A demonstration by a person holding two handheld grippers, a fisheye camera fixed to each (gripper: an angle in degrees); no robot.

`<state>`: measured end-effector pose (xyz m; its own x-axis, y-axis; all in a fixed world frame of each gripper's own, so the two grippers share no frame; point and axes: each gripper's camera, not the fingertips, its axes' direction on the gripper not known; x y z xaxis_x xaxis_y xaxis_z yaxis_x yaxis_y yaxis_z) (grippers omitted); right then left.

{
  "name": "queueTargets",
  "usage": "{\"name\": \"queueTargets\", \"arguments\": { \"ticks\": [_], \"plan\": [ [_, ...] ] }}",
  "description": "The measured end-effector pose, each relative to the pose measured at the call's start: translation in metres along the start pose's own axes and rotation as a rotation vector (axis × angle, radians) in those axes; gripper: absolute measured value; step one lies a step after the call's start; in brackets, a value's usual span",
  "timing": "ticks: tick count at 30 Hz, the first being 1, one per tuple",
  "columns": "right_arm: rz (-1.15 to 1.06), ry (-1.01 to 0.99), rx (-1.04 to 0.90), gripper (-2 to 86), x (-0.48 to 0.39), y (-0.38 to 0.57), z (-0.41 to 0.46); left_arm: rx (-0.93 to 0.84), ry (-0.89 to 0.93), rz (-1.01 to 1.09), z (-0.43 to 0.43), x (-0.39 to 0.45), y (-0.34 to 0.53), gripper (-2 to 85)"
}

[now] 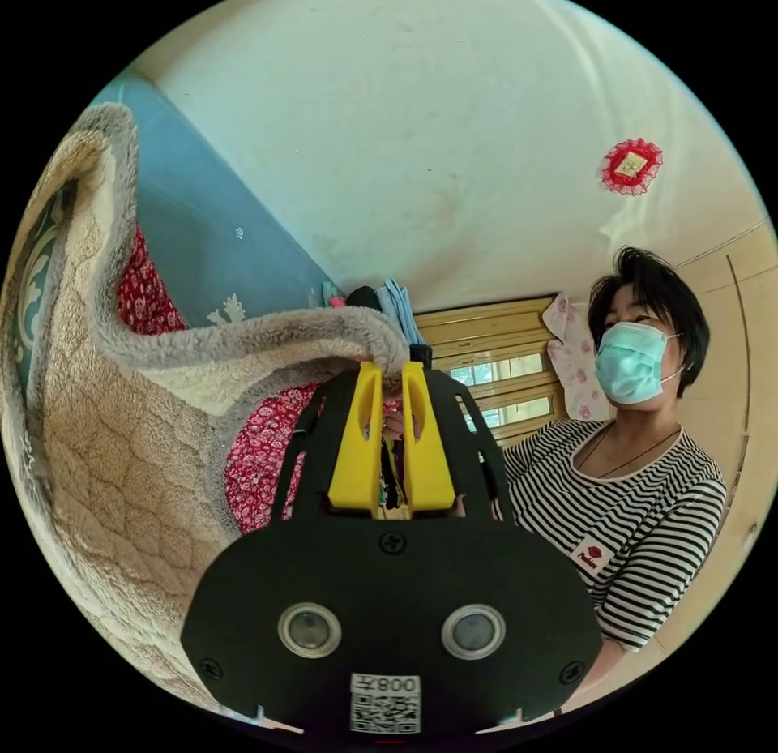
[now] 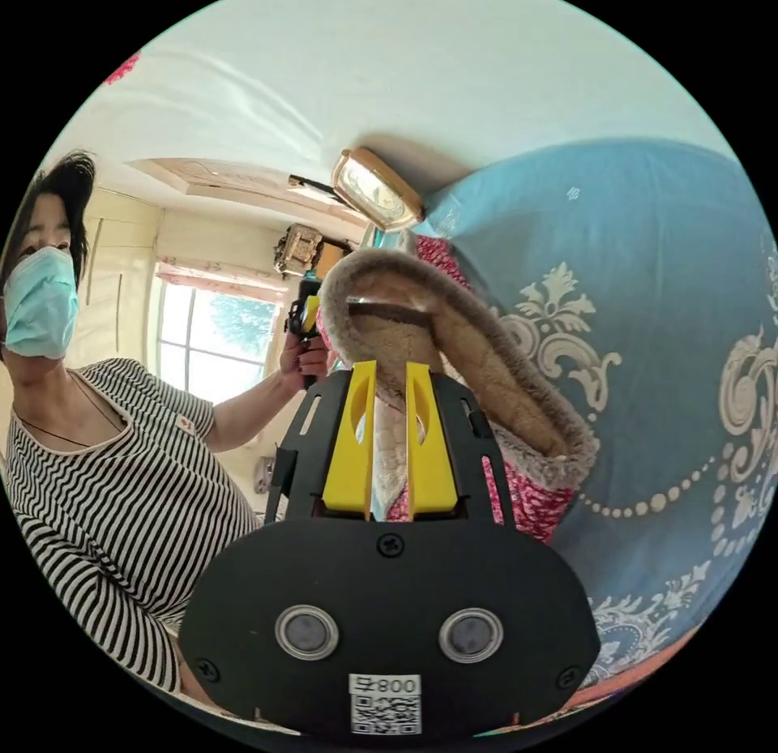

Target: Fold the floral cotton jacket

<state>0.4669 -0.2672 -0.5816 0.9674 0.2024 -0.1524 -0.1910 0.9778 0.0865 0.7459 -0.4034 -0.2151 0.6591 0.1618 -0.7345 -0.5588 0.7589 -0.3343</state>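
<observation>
Fingers first: both pairs of yellow jaws are nearly together, each pinched on an edge of the floral cotton jacket [image 1: 146, 429]. Left gripper [image 1: 392, 380] bites the fleece-lined hem where it curls over the jaw tips; right gripper [image 2: 391, 388] has fleece lining between its jaws.

Jacket is held up in the air between my two hands, well off any surface, hanging against a blue patterned sheet [image 2: 648, 315]. Inside faces me: thick beige quilted fleece with a grey pile border, red floral shell peeking out behind and below. Heavy and bulky by the look of it.

Risks, as I judge them:
- Thick pile under shallow bites, so the weight could drag an edge out of a gripper.
- I may be clamping lining only, letting the shell sag and the fold skew.
- Uneven hand height would twist the panel before I lay it down.

My other hand [image 2: 301, 356] shows beside the jacket in the right gripper view.
</observation>
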Motion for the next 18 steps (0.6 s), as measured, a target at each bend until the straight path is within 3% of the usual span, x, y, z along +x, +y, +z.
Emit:
{"name": "queueTargets", "arguments": {
  "ticks": [1, 7, 11, 13, 15, 18],
  "plan": [
    [-0.017, 0.109, 0.005, 8.5, -0.002, -0.008, -0.006, -0.013, 0.006, 0.012, 0.0, 0.005, 0.0, 4.0],
    [-0.245, 0.34, -0.179, 13.1, -0.027, -0.065, 0.028, -0.041, 0.026, 0.04, 0.008, 0.022, -0.003, 3.9],
    [-0.378, 0.306, -0.285, 11.5, -0.042, -0.081, 0.06, -0.061, 0.04, 0.045, 0.016, 0.028, -0.006, 4.0],
    [-0.394, 0.252, -0.351, 6.6, -0.042, -0.088, 0.076, -0.058, 0.037, 0.055, 0.02, 0.032, -0.012, 3.8],
    [-0.413, 0.26, -0.348, 4.6, -0.045, -0.091, 0.074, -0.056, 0.029, 0.072, 0.023, 0.037, -0.019, 3.7],
    [-0.38, 0.37, -0.184, 3.6, -0.053, -0.096, 0.034, -0.057, 0.005, 0.136, 0.034, 0.048, -0.039, 3.4]
  ]
}}
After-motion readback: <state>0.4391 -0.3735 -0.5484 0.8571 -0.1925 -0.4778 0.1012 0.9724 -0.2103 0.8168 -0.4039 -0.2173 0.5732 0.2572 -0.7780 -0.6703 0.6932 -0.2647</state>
